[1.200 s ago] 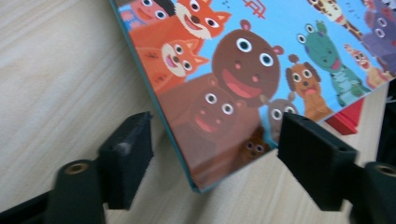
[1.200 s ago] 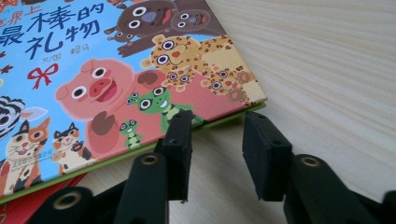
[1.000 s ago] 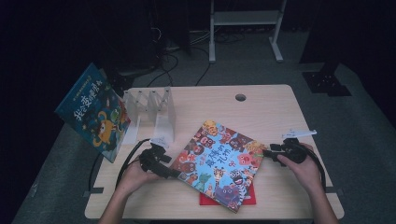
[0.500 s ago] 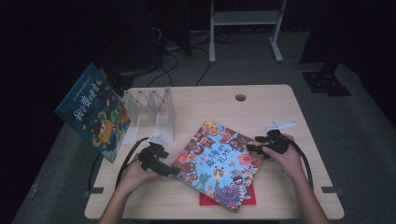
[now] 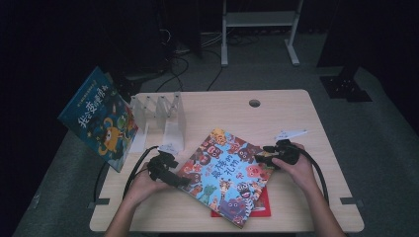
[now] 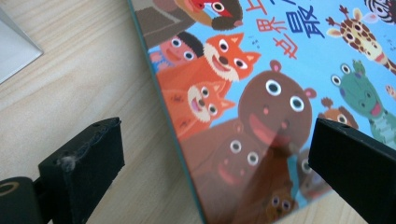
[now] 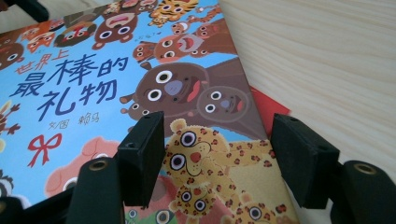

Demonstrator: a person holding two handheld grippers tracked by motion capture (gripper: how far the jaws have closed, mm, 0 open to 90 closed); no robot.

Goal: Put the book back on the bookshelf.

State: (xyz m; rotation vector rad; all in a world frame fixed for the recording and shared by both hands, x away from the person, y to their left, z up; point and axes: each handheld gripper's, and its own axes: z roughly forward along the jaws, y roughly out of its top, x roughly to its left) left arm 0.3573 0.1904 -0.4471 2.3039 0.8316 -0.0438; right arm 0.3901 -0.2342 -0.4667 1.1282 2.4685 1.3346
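Observation:
A picture book (image 5: 225, 175) with a blue cover full of cartoon animals lies skewed on the wooden table (image 5: 296, 108), on top of a red book (image 5: 262, 206). My left gripper (image 5: 181, 181) is at the picture book's left edge, open, with one jaw over the table and the other over the cover (image 6: 280, 93). My right gripper (image 5: 260, 159) is at the book's right edge, open too. Its jaws hover over the cover's leopard corner (image 7: 201, 154), and the red book (image 7: 268, 109) peeks out beyond. Neither gripper (image 6: 217, 130) (image 7: 217, 126) holds anything.
A white divider rack (image 5: 163, 113) stands at the table's back left, with another blue picture book (image 5: 101, 118) leaning off the left side. A small white label (image 5: 290, 134) lies just behind my right hand. A cable hole (image 5: 254, 103) sits near the far edge.
My right gripper has moved left from the table's right side up to the picture book's right edge. My left gripper has stayed at the left edge.

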